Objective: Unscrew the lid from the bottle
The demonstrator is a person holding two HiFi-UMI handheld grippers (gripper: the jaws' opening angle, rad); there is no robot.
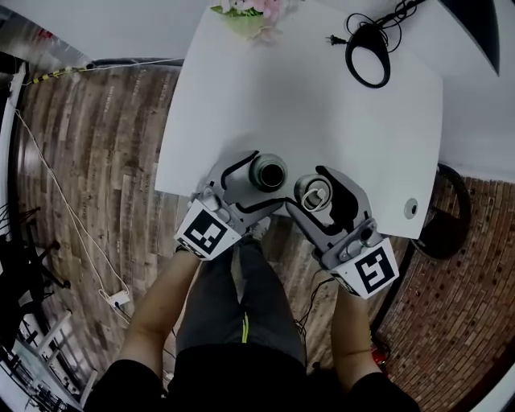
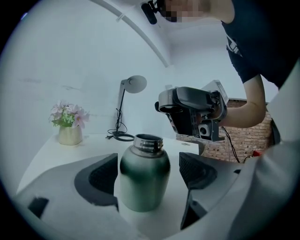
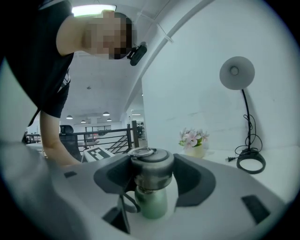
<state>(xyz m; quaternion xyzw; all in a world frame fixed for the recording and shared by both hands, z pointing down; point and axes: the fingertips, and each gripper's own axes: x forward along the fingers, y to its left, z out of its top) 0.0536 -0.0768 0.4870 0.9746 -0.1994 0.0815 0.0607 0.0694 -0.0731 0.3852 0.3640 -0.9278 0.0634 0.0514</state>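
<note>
A green metal bottle (image 1: 268, 172) stands near the front edge of the white table (image 1: 322, 105) with its mouth uncovered. My left gripper (image 1: 256, 179) is open around it; in the left gripper view the bottle (image 2: 144, 180) stands between the pads with a gap on each side. My right gripper (image 1: 318, 195) is shut on the grey lid (image 1: 312, 193), just right of the bottle and clear of its neck. In the right gripper view the lid (image 3: 151, 168) sits between the jaws, a loop hangs from it, and the green bottle (image 3: 152, 205) shows beyond.
A desk lamp with a ring base and cable (image 1: 368, 60) stands at the back right of the table. A vase of pink flowers (image 1: 245, 12) is at the back edge. The table's front edge runs just under both grippers, with wood floor below.
</note>
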